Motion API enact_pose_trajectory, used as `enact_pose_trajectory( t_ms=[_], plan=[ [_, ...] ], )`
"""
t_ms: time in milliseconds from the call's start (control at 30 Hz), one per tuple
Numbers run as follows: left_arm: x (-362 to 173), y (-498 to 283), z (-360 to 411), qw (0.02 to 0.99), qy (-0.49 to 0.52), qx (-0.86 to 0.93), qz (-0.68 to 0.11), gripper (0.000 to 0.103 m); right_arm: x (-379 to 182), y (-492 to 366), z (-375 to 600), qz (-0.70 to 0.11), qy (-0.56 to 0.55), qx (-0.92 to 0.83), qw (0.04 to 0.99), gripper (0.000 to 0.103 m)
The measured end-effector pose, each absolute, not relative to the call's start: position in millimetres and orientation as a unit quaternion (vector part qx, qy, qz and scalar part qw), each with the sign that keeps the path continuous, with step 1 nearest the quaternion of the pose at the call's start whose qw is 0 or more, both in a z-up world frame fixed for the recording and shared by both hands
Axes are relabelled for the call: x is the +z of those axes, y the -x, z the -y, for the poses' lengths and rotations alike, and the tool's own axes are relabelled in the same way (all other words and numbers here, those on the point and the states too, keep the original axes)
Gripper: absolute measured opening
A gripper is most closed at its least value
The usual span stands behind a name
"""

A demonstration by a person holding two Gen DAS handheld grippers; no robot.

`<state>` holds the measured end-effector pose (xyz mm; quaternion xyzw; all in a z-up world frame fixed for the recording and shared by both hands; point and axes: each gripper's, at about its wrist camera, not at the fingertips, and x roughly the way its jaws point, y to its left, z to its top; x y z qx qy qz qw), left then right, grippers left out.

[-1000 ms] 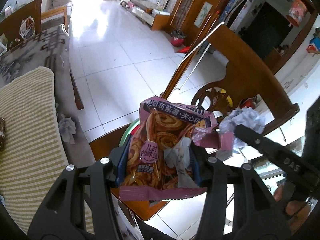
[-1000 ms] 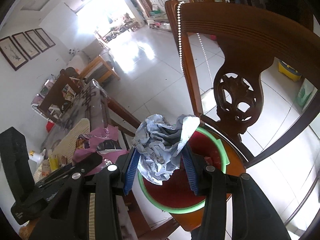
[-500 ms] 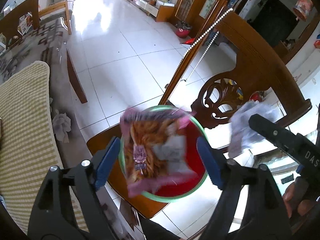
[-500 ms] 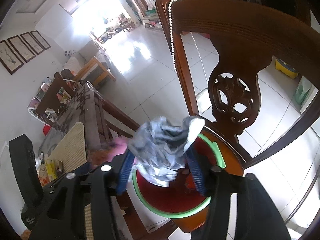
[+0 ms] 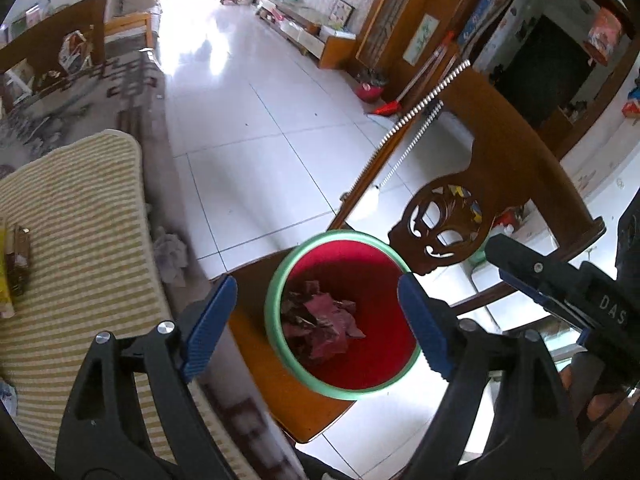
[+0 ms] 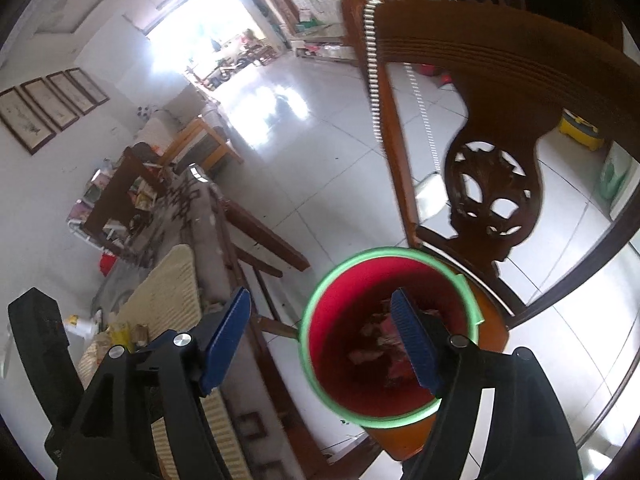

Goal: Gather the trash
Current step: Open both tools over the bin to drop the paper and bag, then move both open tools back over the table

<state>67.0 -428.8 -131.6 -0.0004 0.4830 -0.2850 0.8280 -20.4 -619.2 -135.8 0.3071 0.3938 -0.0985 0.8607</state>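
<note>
Both tools are over the red bin with the green rim [image 5: 276,292], which sits on the seat of a wooden chair [image 5: 504,148].

Left tool [image 5: 316,324]: jaws opening, wide apart, nothing between the blue pads [image 5: 208,324]. Right tool [image 6: 320,338]: jaws also opening, nothing between its pads; its right pad [image 6: 414,344] overlaps the bin mouth in the right wrist view.

Trash: a crumpled pink snack wrapper [image 5: 324,324] lies at the bottom of the bin. In the right wrist view the bin contents [image 6: 376,340] are blurred, pink and pale scraps, can't tell the pieces apart.

The right tool's black body [image 5: 560,288] shows at the right edge of the left wrist view, just beside the bin, with part of a hand [image 5: 600,400] below it.

Table [image 5: 148,92] is left of the chair, with a striped mat [image 5: 76,240] on it. A crumpled grey tissue [image 5: 172,252] sits at the mat's edge, near the table's side.
</note>
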Motion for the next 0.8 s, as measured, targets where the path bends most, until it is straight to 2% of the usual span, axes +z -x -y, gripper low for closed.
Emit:
enact_pose_trajectory(
  t_ms=[300,500,800],
  plan=[
    [-121,-68,330,0.852,0.049,-0.238,-0.464,0.08,-104,-4,521,-0.392,-0.279,-0.011,0.876,0.072],
    [-118,-69,226,0.871,0.091,-0.185,-0.446,0.081,-87,-26,429,-0.392,-0.247,0.049,0.885,0.074],
    [-114,-52,62,0.888,0.116,-0.102,-0.433,0.081,-94,-75,263,-0.431,-0.186,0.137,0.872,0.075]
  ],
)
